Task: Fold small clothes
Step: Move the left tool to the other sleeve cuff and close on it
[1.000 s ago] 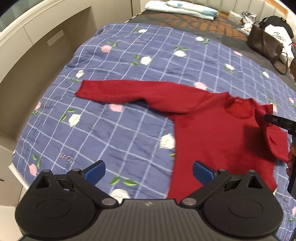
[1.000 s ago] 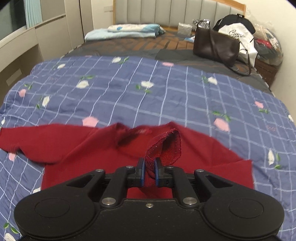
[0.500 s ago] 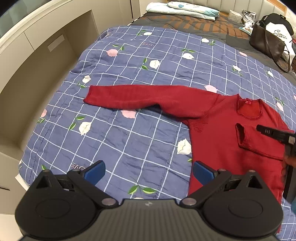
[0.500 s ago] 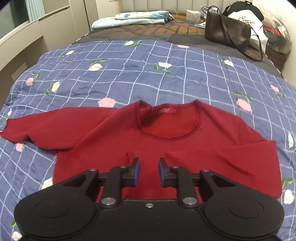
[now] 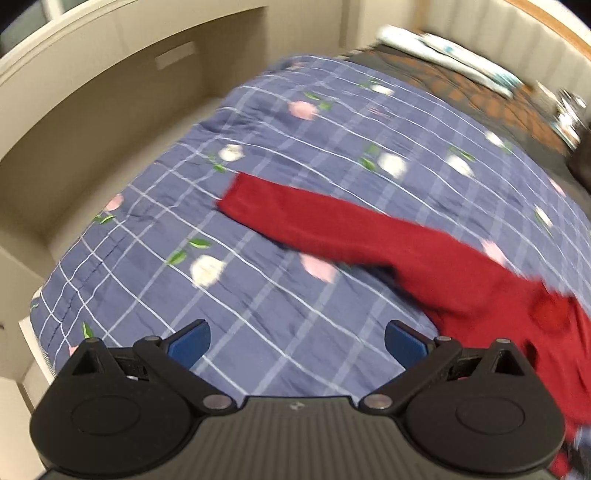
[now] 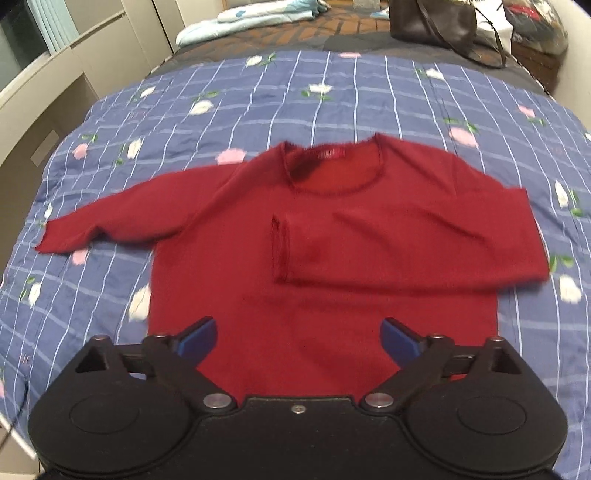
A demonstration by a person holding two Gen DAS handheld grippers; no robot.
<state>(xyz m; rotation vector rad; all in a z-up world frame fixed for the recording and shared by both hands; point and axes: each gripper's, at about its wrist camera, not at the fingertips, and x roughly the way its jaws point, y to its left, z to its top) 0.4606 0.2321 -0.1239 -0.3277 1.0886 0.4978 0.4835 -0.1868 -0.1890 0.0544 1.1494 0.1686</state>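
Sweater lies flat on the quilt that covers the bed, neck away from me. From the right wrist view I see its right sleeve folded across the chest, cuff near the middle, while the left sleeve stretches straight out over the quilt. My right tool hangs above the hem with its jaws spread wide and nothing between them. My left tool is likewise spread and empty, over bare quilt beside the sweater's body, facing the outstretched sleeve; that view is blurred. A brown bag sits far up the bed.
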